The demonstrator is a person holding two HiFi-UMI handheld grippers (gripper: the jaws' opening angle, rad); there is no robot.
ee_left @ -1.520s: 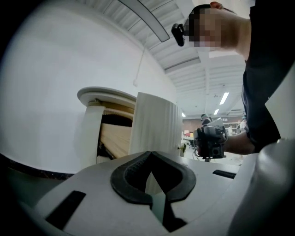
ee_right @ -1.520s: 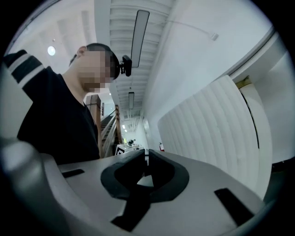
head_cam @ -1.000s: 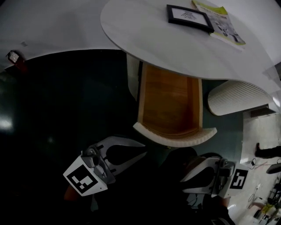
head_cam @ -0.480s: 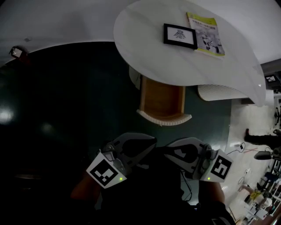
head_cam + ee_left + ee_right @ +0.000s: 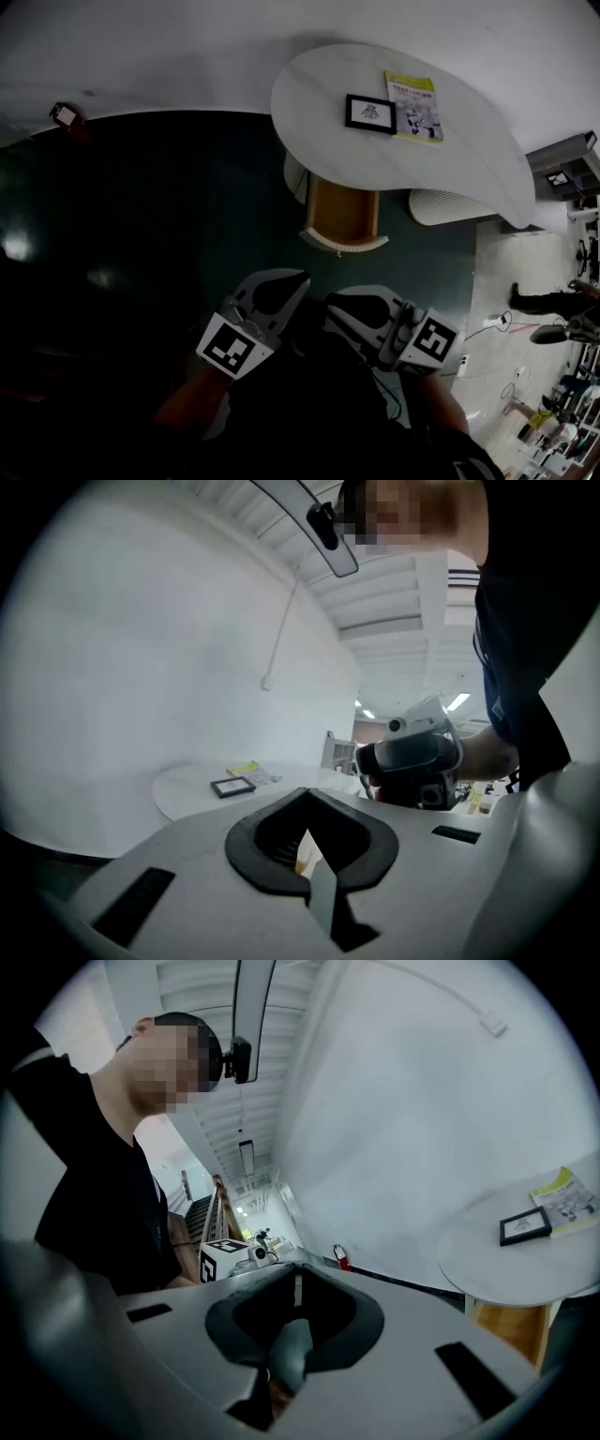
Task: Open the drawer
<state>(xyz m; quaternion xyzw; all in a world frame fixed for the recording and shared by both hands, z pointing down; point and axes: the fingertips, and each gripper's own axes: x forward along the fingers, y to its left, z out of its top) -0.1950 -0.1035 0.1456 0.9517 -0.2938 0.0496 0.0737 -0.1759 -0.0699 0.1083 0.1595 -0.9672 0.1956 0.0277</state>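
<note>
Standing near the round white table [image 5: 469, 159], I watch the person hold both tools low and close to the body, well apart from the furniture. The left gripper [image 5: 300, 279] has its jaws pressed together at the tips, leaving only the padded hollow behind them, and nothing sits in that hollow. The right gripper [image 5: 332, 302] is the same: tips together, pinching nothing. The two tools point towards each other's noses, just beside one another, and neither touches anything.

The drawer [image 5: 341, 216] is pulled out from under the table's near edge. Its wooden inside is bare to view and its curved white front faces the person.

By count there are two grippers, each with one marker cube, one drawer and one table. On the tabletop lie one black-framed picture [image 5: 369, 112] and one yellow-edged booklet [image 5: 412, 105], side by side and touching or nearly so. One ribbed white unit [image 5: 450, 206] stands under the table to the right of the drawer. The dark floor [image 5: 141, 216] spreads to the left.
</note>
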